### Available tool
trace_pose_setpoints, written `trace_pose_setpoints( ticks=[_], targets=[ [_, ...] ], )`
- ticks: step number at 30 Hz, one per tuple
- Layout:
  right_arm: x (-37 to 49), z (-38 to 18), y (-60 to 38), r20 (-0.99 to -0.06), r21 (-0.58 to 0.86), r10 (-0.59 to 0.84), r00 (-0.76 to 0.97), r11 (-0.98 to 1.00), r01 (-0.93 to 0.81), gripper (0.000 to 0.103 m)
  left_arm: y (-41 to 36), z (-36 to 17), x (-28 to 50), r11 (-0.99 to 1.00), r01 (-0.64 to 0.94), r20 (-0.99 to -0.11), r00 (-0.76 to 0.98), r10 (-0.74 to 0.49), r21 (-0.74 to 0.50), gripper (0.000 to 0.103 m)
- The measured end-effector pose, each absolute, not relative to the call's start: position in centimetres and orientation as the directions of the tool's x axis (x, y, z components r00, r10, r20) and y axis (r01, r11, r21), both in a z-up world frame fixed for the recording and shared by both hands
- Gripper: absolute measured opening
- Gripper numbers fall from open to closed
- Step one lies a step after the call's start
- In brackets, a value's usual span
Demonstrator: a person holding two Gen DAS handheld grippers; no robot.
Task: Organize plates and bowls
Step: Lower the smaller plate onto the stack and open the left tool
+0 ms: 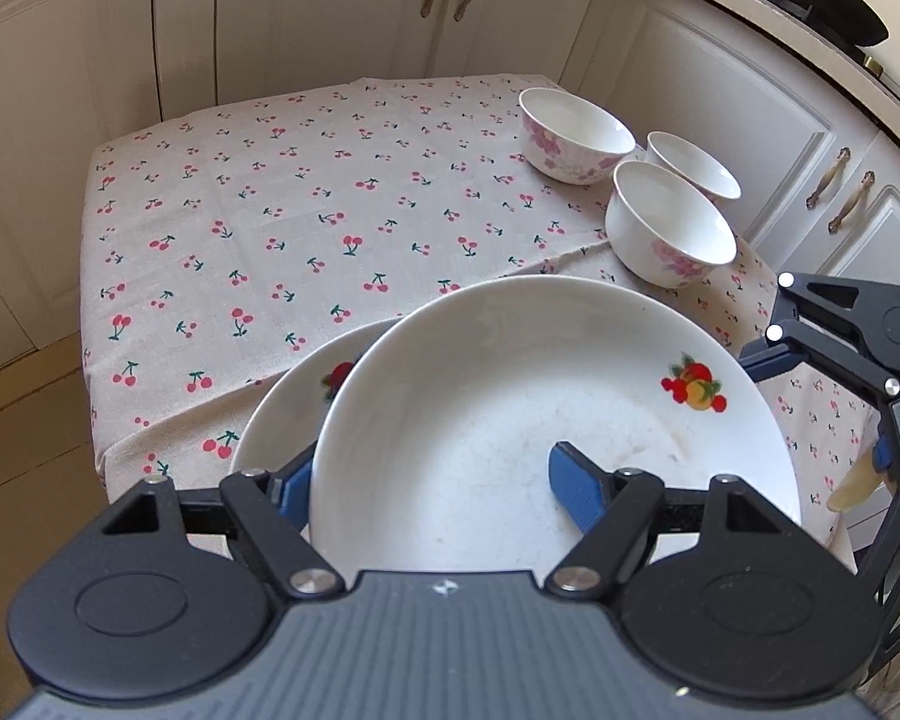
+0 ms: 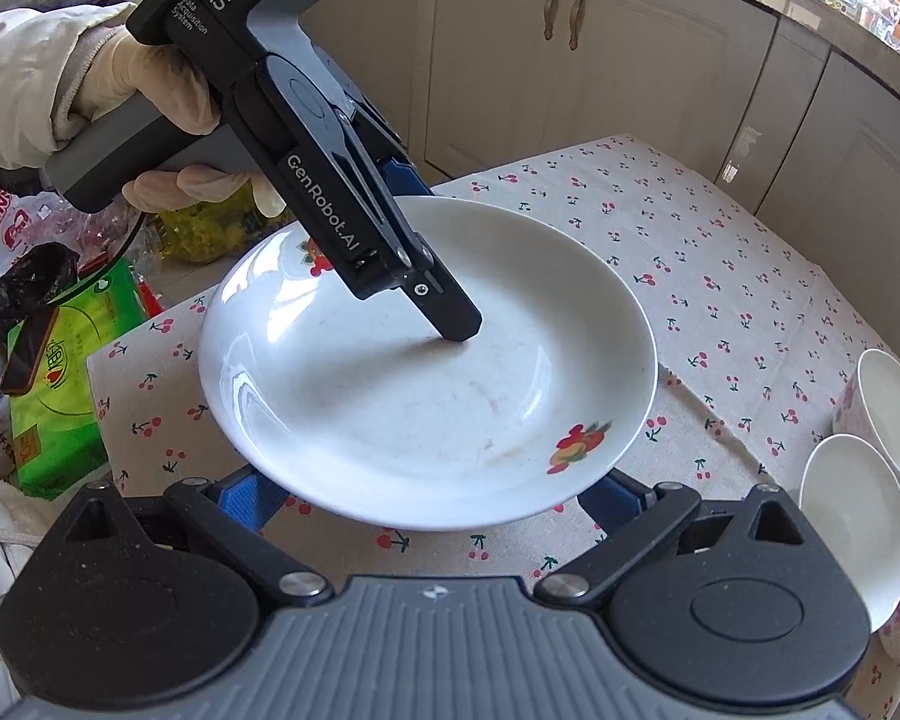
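Over near edge of worktop (image 1: 330,192), left gripper (image 1: 432,483) is clamping rim of white plate (image 1: 528,408) — one finger inside, one beneath, so plate is riding tilted above second plate (image 1: 288,402), likely for stacking. Right gripper (image 2: 432,498) is sitting low at plate's near rim; jaws spread either side beneath it, whether gripping – cannot tell. Three bowls (image 1: 669,222) are waiting grouped at far right corner, well apart from plates
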State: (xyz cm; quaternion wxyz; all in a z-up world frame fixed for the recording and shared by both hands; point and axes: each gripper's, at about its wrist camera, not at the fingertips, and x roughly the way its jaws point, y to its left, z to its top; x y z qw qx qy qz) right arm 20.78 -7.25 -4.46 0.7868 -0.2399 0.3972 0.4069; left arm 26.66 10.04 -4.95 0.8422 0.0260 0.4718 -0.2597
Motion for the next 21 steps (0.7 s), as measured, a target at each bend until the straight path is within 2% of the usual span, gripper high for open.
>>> trace_pose_setpoints(
  ticks=[21],
  targets=[
    [21.01,-4.73,-6.98,-0.842,-0.05,0.422,0.336,0.558,-0.828,0.103,10.06,-5.75,27.54,0.866,0.461,-0.83,0.392,-0.396,-0.195,0.077]
  ],
)
